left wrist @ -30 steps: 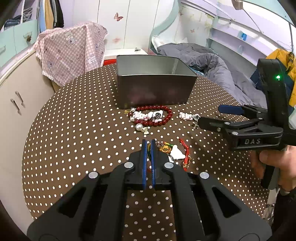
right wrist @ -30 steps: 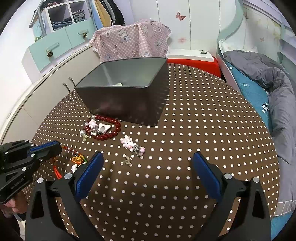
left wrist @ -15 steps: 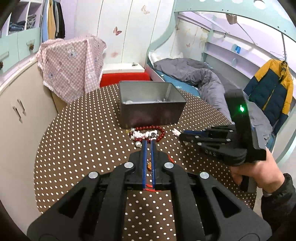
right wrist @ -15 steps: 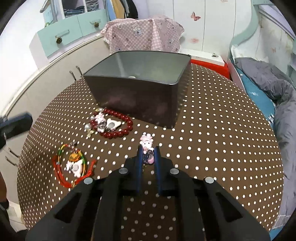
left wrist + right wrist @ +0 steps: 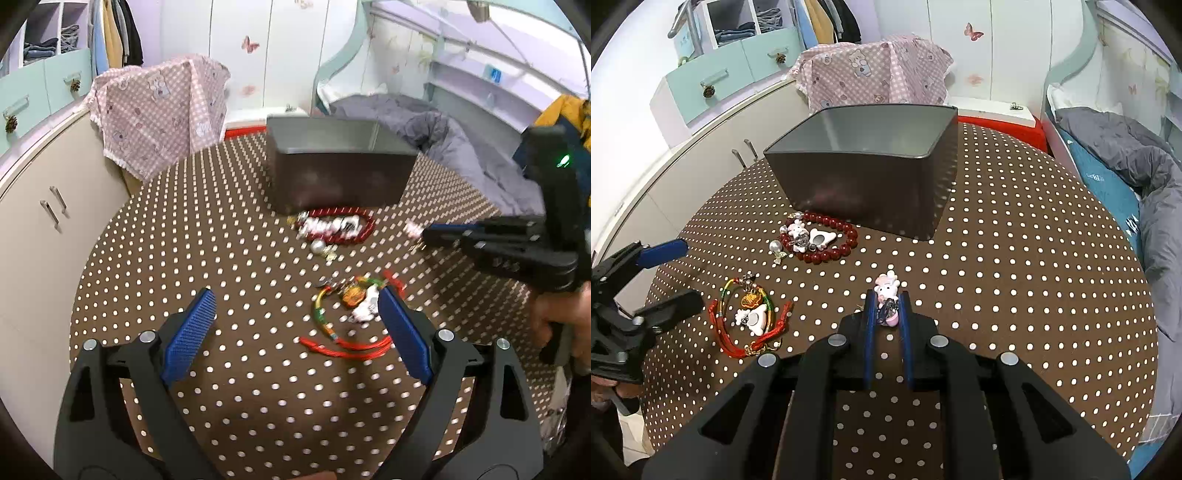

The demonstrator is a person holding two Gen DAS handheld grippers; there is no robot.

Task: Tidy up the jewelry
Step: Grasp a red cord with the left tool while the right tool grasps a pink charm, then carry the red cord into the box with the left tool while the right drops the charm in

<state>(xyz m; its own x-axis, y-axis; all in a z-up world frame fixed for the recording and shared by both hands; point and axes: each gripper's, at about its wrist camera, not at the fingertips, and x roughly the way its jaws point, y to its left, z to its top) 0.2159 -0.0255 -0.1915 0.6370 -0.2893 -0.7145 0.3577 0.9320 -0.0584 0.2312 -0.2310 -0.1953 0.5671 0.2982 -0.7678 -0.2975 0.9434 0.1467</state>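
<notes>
Left tongs (image 5: 295, 332) went from pinched together half a second ago to spread wide; the red cord bracelet (image 5: 345, 347) they had lifted is back down on the brown polka-dot tablecloth (image 5: 184, 258). Right tongs (image 5: 886, 314) haven't changed: pads clamped on the small pink-and-white charm (image 5: 886, 291), its head poking out past my fingertips.

Landmark = grey metal tin (image 5: 864, 173), open top, sitting on the cloth.
- Dark red bead bracelet (image 5: 827, 236) lies just in front of the tin's near wall, with white charms (image 5: 809, 236) piled inside its loop and a pearl bead (image 5: 774, 245) at its left edge.
- Red cord bracelet with a green-yellow braided loop, an orange pendant (image 5: 751, 299) and a white charm lies further out from the tin, well apart from the bead bracelet, between my left pads in the left wrist view.
- Pink charm is in front of the tin's right corner, apart from it; can't tell if it's touching the cloth.

Left wrist view is motion-blurred, so fine detail there is unreliable. Inside of the tin isn't visible enough to say what's in it.

Behind the tin: pink checked cloth (image 5: 875, 74) draped over something.
</notes>
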